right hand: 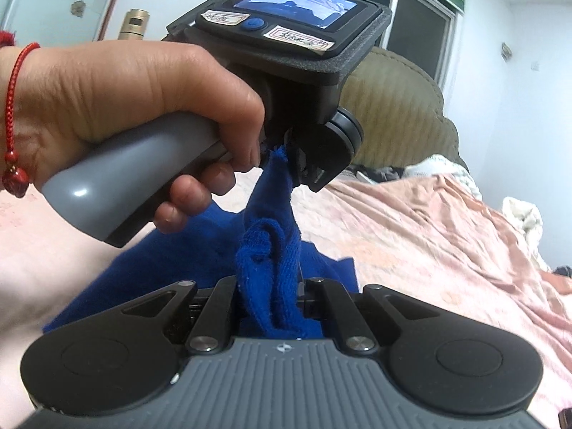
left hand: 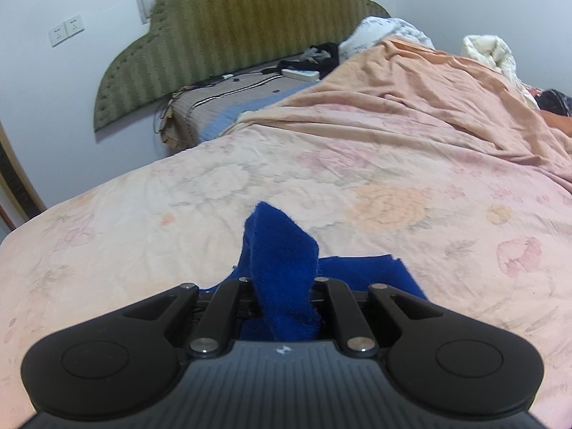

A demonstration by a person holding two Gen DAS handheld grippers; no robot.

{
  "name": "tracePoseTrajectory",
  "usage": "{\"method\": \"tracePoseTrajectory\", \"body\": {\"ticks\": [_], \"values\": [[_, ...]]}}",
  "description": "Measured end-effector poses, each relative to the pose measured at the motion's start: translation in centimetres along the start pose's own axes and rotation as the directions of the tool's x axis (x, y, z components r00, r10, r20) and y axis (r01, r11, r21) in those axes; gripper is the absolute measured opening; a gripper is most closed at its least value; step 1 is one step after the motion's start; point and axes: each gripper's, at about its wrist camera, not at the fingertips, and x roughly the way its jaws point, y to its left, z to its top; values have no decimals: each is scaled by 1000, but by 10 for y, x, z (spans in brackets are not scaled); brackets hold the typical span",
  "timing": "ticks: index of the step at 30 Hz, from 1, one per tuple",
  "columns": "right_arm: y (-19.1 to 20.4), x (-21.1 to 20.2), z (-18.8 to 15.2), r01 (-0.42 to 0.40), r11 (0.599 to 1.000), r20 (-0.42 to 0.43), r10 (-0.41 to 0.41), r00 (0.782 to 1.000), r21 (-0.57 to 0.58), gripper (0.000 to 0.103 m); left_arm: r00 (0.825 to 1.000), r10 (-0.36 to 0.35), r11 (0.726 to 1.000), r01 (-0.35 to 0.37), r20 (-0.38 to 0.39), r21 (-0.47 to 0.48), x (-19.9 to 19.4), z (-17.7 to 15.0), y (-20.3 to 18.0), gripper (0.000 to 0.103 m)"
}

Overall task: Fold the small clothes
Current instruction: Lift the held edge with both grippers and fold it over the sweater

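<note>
Cloth (left hand: pixel 282 279), blue, hangs pinched at two spots, the rest trailing on the near part of the bed (left hand: pixel 357 193). We have the left gripper (left hand: pixel 282 307) and the right gripper (right hand: pixel 271 304) each clamped on an edge, likely so the lifted piece can be spread before folding.

Two handwritten labels (right hand: pixel 300 37) sit on the left gripper's (right hand: pixel 296 168) screen housing (writing too small to read).
</note>
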Motion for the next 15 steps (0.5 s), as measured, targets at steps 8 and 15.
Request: {"method": "tracePoseTrajectory", "body": {"ticks": [8,15], "values": [[-23,14,-13,-10,997,-56,15,998,83,9,1000,-18,999,18,-12,46,23,-1,-37,9],[-35,26,-21,-9,993,-83,20,996,121,9,999,-32,999,34,-43,42,42,-7,-47,9]]}}
